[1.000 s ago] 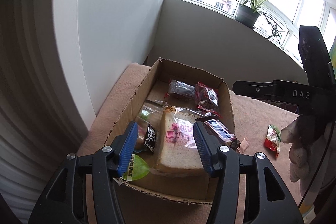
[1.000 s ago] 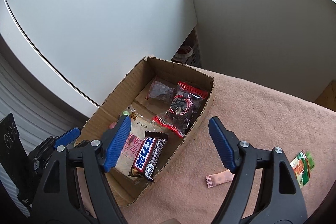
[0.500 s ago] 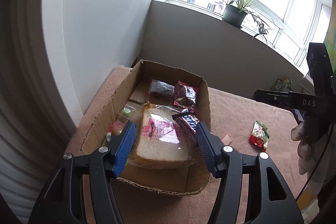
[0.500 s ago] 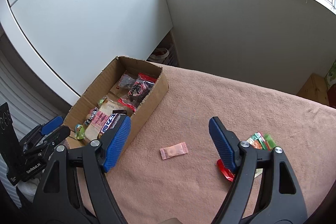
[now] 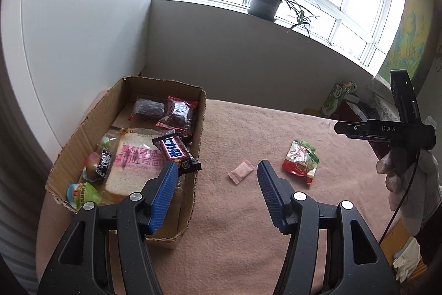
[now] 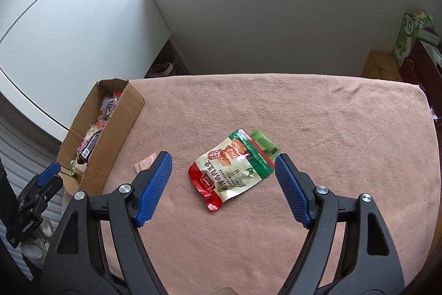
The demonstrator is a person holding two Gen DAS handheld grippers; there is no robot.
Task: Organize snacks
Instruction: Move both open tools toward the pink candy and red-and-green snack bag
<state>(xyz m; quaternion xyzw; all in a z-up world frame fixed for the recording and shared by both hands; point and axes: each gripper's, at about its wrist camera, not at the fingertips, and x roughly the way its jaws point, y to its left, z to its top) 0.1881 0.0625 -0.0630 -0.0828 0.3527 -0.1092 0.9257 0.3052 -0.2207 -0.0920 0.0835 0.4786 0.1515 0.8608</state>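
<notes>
Left gripper (image 5: 216, 169): jaws spread wide, nothing between them, held above the pink cloth (image 5: 248, 212) beside the box (image 5: 190, 201). Right gripper (image 6: 222, 161): likewise spread wide and empty, poised over the red-and-green pouch (image 6: 232, 169), which lies flat on the cloth between the blue pads without touching them. A green packet (image 6: 263, 141) lies partly under the pouch's far edge. A small pink sachet (image 5: 241, 172) lies on the cloth between box and pouch (apart from both). The box sits at the cloth's left edge and holds a bread slice (image 5: 132, 165), a chocolate bar (image 5: 176, 154) resting on the bread and against the box wall, dark wrapped snacks (image 5: 165, 111) at the far end, and a green jelly cup (image 5: 81, 192) at the near corner
</notes>
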